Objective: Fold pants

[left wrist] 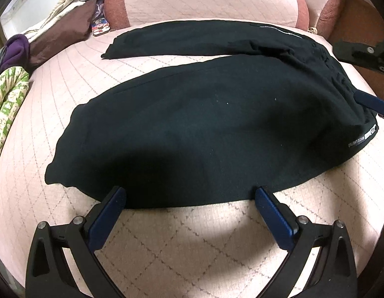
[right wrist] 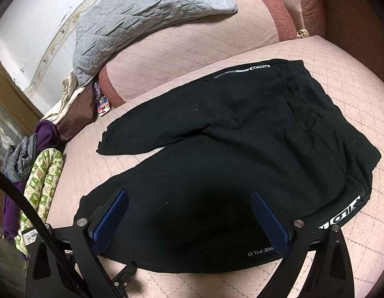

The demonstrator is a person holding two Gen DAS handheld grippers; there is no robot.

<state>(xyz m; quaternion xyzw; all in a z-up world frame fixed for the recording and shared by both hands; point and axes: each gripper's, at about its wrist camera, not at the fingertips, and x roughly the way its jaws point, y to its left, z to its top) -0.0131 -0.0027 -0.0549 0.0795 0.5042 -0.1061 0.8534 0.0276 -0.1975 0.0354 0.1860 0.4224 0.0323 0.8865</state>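
Observation:
Black pants [left wrist: 204, 124] lie spread flat on a pink quilted sofa seat [left wrist: 179, 236], legs pointing left, waistband at the right with white lettering. They also show in the right wrist view [right wrist: 241, 154]. My left gripper [left wrist: 190, 195] is open and empty, its blue fingertips at the near edge of the near leg. My right gripper [right wrist: 189, 200] is open and empty, hovering over the near leg close to the waist. One blue finger [left wrist: 370, 100] of the right gripper shows in the left wrist view by the waistband.
The pink backrest cushion [right wrist: 182, 44] rises behind the seat, with a grey quilted cloth [right wrist: 132, 17] draped on it. A pile of clothes lies at the left end: a green patterned cloth [right wrist: 42, 176], purple fabric [right wrist: 46, 134] and brown fabric [left wrist: 60, 37].

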